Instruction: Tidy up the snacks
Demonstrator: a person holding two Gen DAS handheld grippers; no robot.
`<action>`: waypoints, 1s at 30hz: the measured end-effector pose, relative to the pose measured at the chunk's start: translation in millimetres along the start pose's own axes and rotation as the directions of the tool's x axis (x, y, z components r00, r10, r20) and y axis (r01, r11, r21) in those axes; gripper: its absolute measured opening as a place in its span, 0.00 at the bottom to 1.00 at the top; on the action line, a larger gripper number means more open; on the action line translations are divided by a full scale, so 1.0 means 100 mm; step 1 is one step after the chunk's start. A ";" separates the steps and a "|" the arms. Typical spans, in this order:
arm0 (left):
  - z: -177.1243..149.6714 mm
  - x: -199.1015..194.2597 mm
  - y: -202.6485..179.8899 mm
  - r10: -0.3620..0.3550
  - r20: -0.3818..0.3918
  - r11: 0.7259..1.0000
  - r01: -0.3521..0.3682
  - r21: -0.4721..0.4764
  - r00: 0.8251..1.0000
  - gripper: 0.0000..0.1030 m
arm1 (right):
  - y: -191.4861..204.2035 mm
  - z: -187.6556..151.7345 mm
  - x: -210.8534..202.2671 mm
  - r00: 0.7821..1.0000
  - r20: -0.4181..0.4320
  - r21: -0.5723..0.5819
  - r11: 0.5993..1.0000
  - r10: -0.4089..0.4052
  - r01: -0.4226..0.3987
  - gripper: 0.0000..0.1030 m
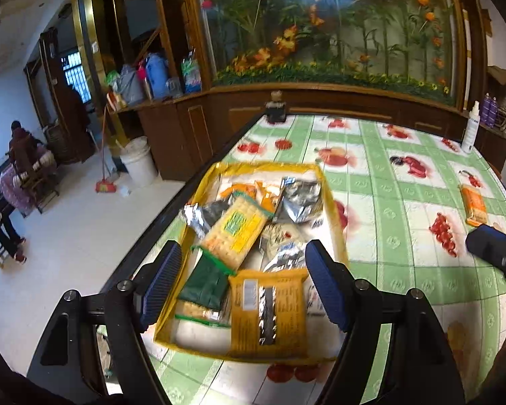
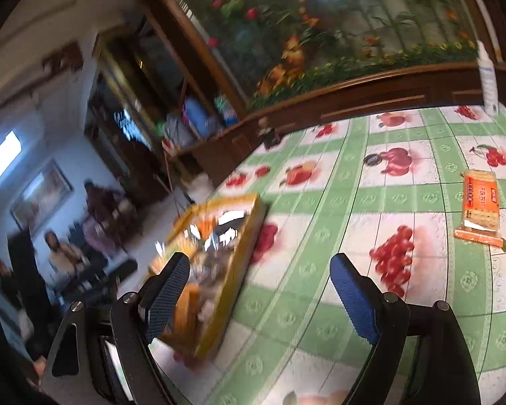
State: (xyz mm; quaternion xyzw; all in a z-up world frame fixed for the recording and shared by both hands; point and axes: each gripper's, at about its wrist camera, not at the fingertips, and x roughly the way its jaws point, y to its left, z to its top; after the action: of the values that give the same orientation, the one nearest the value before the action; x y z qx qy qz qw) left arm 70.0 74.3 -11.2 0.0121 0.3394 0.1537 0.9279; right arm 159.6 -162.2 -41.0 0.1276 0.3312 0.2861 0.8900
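We see a table [image 1: 404, 182] in fruit-print green cloth — along its left edge sits a yellow tray [image 1: 330, 202] heaped with snack packets [image 1: 239, 229]. One orange cracker pack [image 2: 481, 207] lies alone near the right edge. Our left gripper [image 1: 243, 276] hangs wide over the tray; our right gripper [image 2: 259, 290] is wide too, nothing between its jaws.

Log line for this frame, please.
left gripper: jaws open, empty, over yellow tray | right gripper: jaws open, empty | orange cracker pack: alone on tablecloth
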 end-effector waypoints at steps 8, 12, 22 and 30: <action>-0.22 0.14 0.21 -0.003 -0.113 1.000 0.001 -0.021 0.994 0.74 | 0.57 -0.40 0.28 0.993 -0.112 -0.181 0.983 -0.042 0.022 0.79; -0.25 0.09 0.30 0.010 -0.104 1.000 -0.012 -0.019 0.994 0.74 | 0.73 -0.51 0.41 0.988 -0.152 -0.199 0.980 -0.027 -0.004 0.77; -0.31 -0.01 0.58 0.036 -0.098 0.998 -0.041 -0.047 0.994 0.74 | 1.08 -0.62 0.61 0.980 -0.200 -0.243 0.969 0.005 -0.054 0.78; -0.31 -0.15 0.64 0.012 -0.079 0.998 -0.018 -0.068 0.997 0.74 | 1.15 -0.67 0.58 0.978 -0.208 -0.249 0.967 -0.001 -0.052 0.78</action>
State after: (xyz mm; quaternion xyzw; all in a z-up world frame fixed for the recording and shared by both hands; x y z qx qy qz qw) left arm 21.9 128.9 -17.8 -0.0234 0.3702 0.1727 0.9125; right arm 102.1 -32.6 -73.3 -0.0130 0.3807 0.3492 0.8561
